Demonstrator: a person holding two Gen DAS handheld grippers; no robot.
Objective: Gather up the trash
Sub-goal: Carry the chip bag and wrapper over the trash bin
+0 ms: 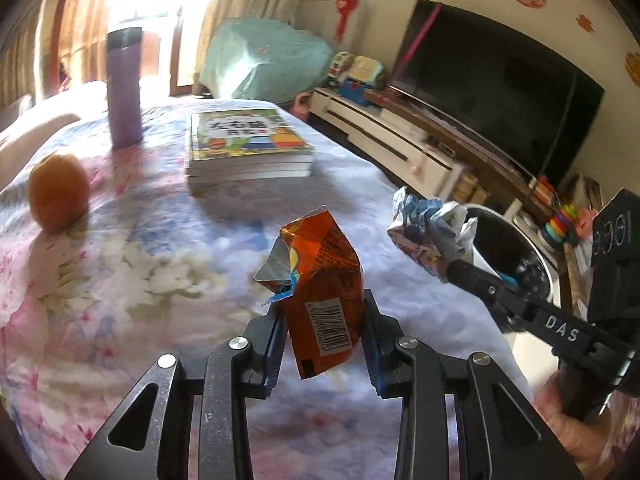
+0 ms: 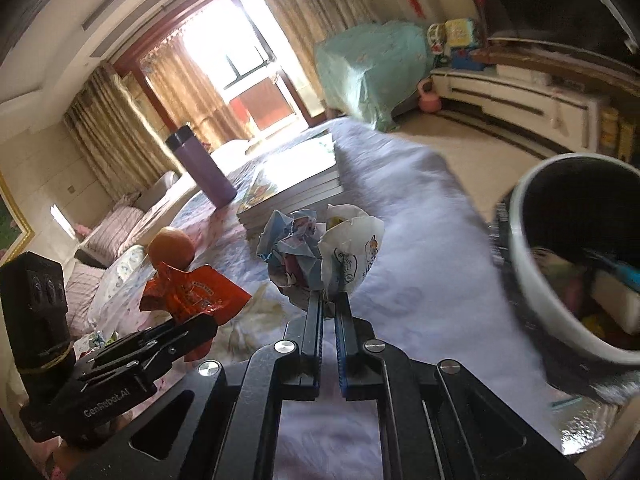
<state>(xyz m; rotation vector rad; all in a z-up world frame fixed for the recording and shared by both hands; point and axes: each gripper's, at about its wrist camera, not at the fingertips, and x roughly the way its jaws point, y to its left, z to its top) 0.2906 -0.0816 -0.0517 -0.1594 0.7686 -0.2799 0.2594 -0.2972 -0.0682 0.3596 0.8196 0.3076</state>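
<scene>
Orange foil, creased and torn open at its silvery top, makes up the wrapper (image 1: 320, 280), barcode facing the camera; the left tool (image 1: 324, 340) is clamped on its lower half, above the quilted floral cloth on the table (image 1: 160, 240). Crumpled printed paper (image 2: 320, 252), white with cartoon figures, is pinched in the right tool (image 2: 329, 308), whose jaws are nearly together. An orange (image 1: 58, 190), a purple flask (image 1: 124, 88) and stacked books (image 1: 248, 148) rest behind. Only the right view shows inside the white-rimmed bin (image 2: 520, 240).
</scene>
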